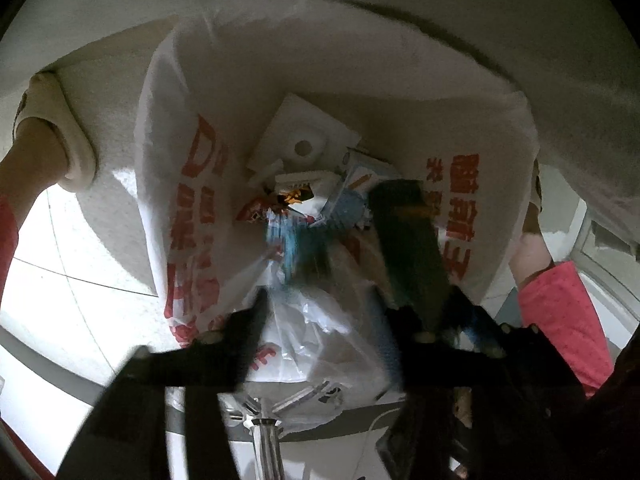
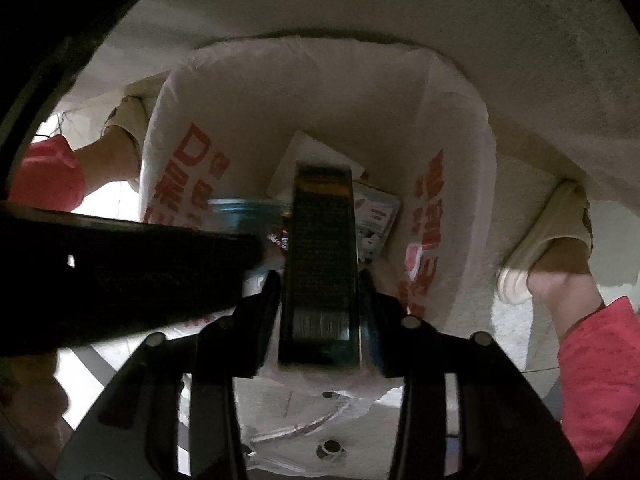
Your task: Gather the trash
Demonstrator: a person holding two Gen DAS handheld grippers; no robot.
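Right now the right gripper (image 2: 320, 280) is clamping a dark green box (image 2: 322, 264), long axis pointing away into the white plastic bag (image 2: 248, 120). Box print is unreadable; red characters on the bag are only partly legible. Left gripper (image 1: 332, 312) is spreading wide, holding nothing, over wrappers (image 1: 296, 196) and white foam (image 1: 300, 136) inside.

White plastic bag (image 2: 452, 184) with red lettering; dark green box (image 2: 322, 264) with fine pale print; white foam piece (image 1: 298, 136); pink-red sleeves (image 2: 600, 380).
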